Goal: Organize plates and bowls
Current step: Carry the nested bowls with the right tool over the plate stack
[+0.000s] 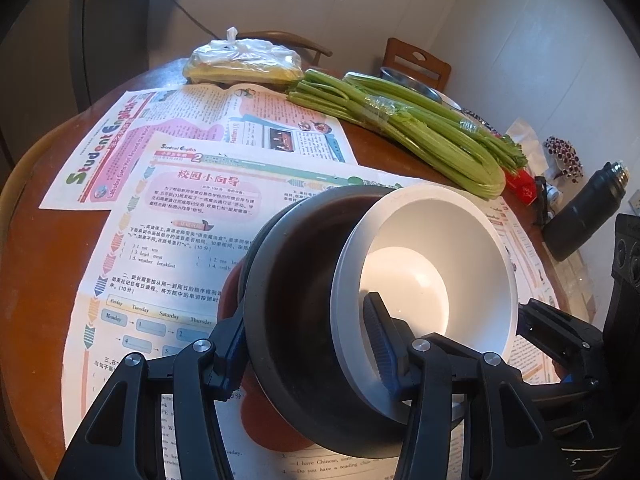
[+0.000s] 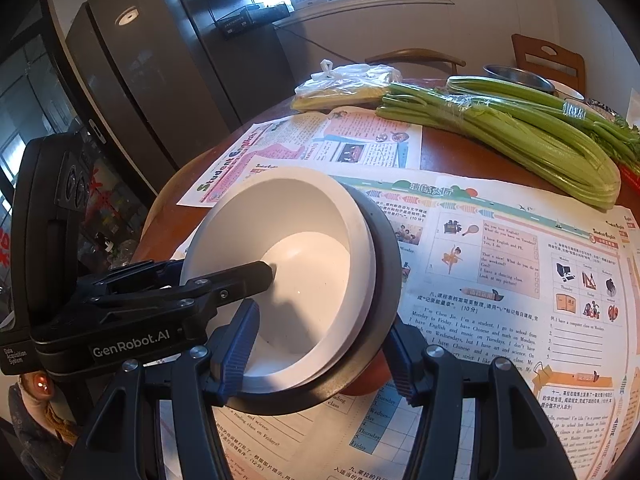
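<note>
A white bowl [image 1: 432, 256] sits nested inside a dark grey bowl [image 1: 296, 304], and a red-brown dish [image 1: 268, 420] shows under them, just over the newspapers. My left gripper [image 1: 308, 344] is shut on the near rim of the stack, with one finger inside the white bowl and the other outside the dark one. From the opposite side, my right gripper [image 2: 320, 354] clamps the white bowl [image 2: 296, 272] and dark bowl [image 2: 386, 264] the same way. The left gripper's finger [image 2: 248, 276] reaches into the white bowl in the right wrist view.
Newspaper sheets [image 1: 168, 208] cover the round wooden table [image 1: 36, 264]. Celery bunches [image 1: 424, 128], a plastic bag of yellow food [image 1: 244, 60] and a metal bowl [image 2: 516, 74] lie at the far side. A black flask [image 1: 588, 208] stands right. Chairs and a fridge [image 2: 132, 80] stand beyond.
</note>
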Demonstrator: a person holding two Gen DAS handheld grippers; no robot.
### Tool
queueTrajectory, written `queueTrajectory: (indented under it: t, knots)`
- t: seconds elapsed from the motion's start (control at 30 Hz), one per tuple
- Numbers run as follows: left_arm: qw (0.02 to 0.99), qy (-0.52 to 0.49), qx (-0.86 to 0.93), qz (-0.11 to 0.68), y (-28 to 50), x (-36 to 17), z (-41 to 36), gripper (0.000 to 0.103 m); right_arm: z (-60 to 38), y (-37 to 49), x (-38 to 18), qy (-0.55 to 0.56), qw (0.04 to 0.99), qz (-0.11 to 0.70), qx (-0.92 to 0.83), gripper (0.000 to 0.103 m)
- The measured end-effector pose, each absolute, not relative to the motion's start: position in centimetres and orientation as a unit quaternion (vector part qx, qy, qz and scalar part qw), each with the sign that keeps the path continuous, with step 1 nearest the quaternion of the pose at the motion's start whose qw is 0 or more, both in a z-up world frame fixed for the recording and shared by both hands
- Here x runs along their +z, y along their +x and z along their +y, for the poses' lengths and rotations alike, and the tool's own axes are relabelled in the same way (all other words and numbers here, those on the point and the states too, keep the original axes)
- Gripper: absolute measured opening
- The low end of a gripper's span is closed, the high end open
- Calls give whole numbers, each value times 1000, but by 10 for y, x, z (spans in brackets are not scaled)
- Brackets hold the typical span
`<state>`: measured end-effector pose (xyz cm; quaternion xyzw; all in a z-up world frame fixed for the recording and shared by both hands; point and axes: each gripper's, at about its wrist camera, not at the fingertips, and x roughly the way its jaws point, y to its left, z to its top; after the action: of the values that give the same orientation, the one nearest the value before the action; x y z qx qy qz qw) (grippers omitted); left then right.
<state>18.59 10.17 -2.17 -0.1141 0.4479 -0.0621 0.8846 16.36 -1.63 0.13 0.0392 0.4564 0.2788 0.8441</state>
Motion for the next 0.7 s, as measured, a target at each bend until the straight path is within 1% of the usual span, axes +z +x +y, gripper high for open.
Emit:
queueTrajectory:
  t: [0.4, 0.7]
  knots:
    - [890, -97, -56, 443, 184, -21, 100, 56, -18, 162, 3, 38, 852, 450, 266, 60]
    - [901, -80, -34, 426, 175, -10, 100, 57, -21, 160, 6, 34, 857, 445, 258, 60]
